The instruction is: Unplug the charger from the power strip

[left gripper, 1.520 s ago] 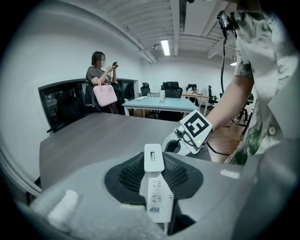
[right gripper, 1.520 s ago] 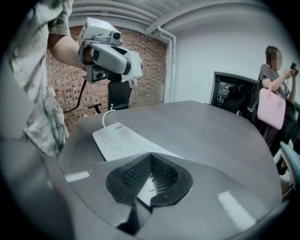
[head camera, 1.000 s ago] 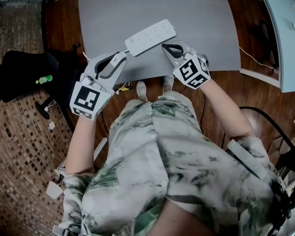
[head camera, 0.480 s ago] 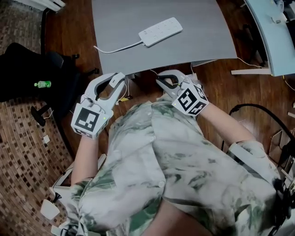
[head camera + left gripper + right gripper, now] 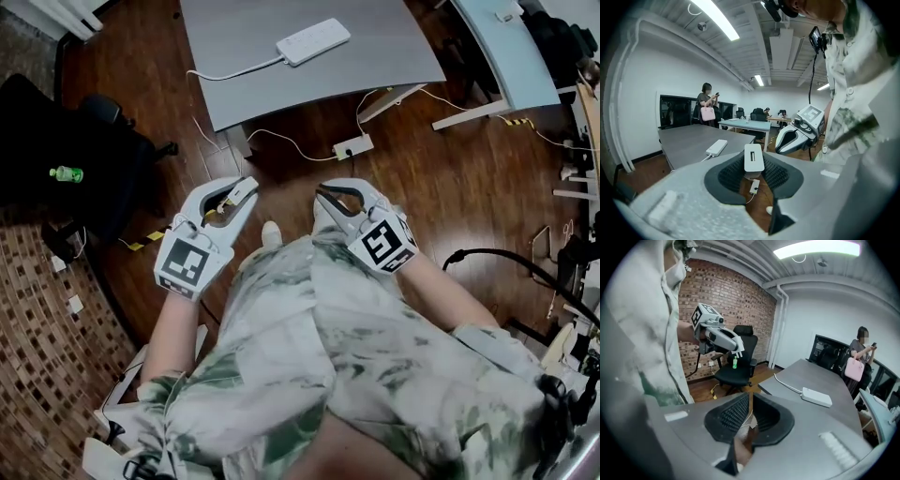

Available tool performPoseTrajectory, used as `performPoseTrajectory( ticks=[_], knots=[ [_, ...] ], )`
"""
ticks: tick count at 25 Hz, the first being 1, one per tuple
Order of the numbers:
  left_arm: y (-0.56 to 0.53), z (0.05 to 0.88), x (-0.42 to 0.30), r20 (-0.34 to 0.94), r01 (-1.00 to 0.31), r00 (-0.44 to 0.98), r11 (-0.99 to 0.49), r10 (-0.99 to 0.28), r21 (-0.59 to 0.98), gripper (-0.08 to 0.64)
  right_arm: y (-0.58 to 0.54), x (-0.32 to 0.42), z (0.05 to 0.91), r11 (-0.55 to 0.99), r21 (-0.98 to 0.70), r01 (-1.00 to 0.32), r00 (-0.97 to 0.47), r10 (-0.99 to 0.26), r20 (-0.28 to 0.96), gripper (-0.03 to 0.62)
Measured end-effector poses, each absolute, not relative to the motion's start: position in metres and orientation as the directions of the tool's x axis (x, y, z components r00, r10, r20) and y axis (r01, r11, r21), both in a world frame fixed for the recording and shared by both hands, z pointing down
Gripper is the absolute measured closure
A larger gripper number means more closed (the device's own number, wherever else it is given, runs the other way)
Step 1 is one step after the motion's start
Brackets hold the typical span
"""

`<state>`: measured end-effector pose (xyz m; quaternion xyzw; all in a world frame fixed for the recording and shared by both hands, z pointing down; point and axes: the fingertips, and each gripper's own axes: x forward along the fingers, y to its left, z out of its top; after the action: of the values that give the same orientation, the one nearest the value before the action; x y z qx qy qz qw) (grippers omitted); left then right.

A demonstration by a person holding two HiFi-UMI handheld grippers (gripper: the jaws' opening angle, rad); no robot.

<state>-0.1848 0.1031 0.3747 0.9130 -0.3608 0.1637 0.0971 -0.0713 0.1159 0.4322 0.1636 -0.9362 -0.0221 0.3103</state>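
- Your left gripper (image 5: 242,190) is clamped on the white charger (image 5: 753,158). The block sits upright between the 2 ribbed black pads, its slotted face turned toward the camera.
- Your right gripper (image 5: 323,193) has its jaws drawn together with only a thin slit left, and nothing sits in it.
- You hold both grippers close to your torso, side by side over the wooden floor, each pointing ahead and somewhat down.
- The charger is out of the power strip (image 5: 313,41) and well apart from it. That strip lies flat on the grey table (image 5: 281,89) ahead of you, with its white cord trailing off toward the table's left edge.
- A 2nd, smaller white strip (image 5: 353,146) lies on the floor just in front of the table, with cords running from it.
- To your left stands a black office chair (image 5: 56,131) with a green bottle (image 5: 64,173) resting on it.
- Beyond the table, a person (image 5: 707,101) with a pink bag stands by the dark windows.
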Motion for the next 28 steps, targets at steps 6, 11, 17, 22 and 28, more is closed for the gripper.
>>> performPoseTrajectory(
  ticks=[6, 11, 17, 22, 28],
  knots=[
    [0.151, 0.357, -0.173, 0.337, -0.682, 0.704, -0.728, -0.625, 0.075, 0.457, 0.183, -0.056, 0.410, 0.936, 0.161, -0.314, -0.766, -0.350, 0.539, 0.557],
    [0.197, 0.332, -0.144, 0.321, -0.675, 0.715, -0.733, -0.621, 0.085, 0.457, 0.231, -0.026, 0.383, 0.916, 0.178, -0.360, -0.766, -0.399, 0.504, 0.554],
    [0.276, 0.327, -0.089, 0.314, -0.662, 0.724, -0.747, -0.614, 0.067, 0.457, 0.319, 0.029, 0.371, 0.894, 0.171, -0.414, -0.778, -0.444, 0.445, 0.551],
    [0.336, 0.322, -0.055, 0.337, -0.629, 0.746, -0.774, -0.574, 0.072, 0.457, 0.383, 0.076, 0.365, 0.873, 0.153, -0.463, -0.753, -0.479, 0.451, 0.549],
    [0.376, 0.321, -0.032, 0.334, -0.613, 0.755, -0.788, -0.565, 0.054, 0.457, 0.426, 0.111, 0.352, 0.840, 0.173, -0.514, -0.733, -0.535, 0.420, 0.546]
  ],
)
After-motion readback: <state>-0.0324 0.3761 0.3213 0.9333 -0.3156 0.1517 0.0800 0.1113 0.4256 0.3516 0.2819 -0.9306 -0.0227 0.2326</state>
